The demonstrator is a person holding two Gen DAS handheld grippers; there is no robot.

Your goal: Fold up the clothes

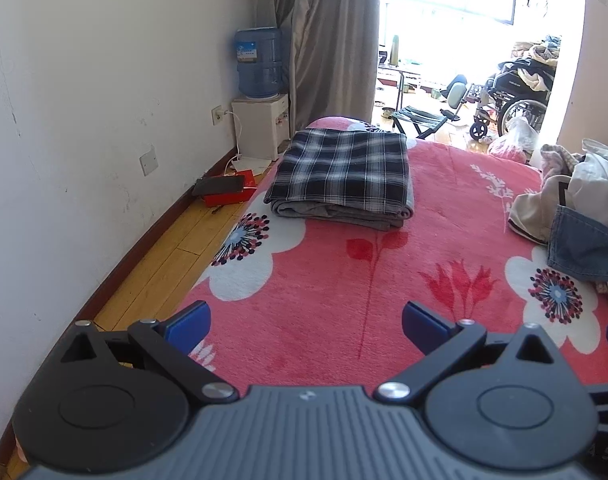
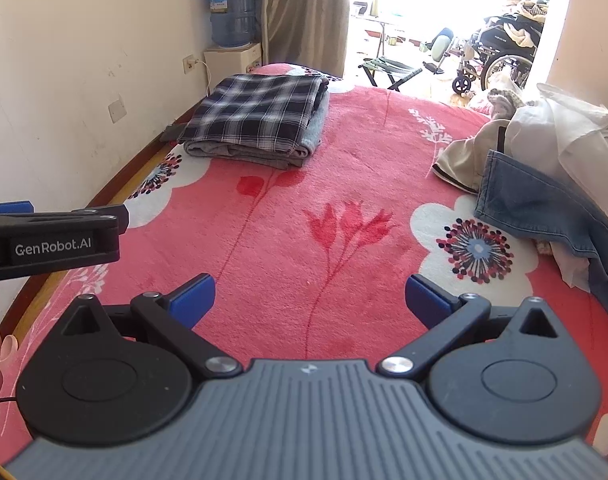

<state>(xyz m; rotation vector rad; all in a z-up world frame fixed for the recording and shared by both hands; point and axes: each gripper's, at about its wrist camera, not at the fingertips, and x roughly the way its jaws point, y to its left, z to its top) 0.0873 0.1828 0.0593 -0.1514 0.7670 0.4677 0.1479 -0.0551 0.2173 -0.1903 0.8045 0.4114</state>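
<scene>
Both claws empty, next garment to be taken from the heap.

The left claw (image 1: 306,326) and right claw (image 2: 310,300) stand apart over the pink flowered bed blanket (image 2: 344,152). Best pinch the blue denim garment (image 2: 544,204) by its hem and lay it flat, away from the folded dark plaid cloth (image 2: 259,114).

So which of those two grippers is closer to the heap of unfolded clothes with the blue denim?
Right. The right gripper has the unfolded pile just ahead to its right; the left gripper sits farther over by the wall side.
</scene>
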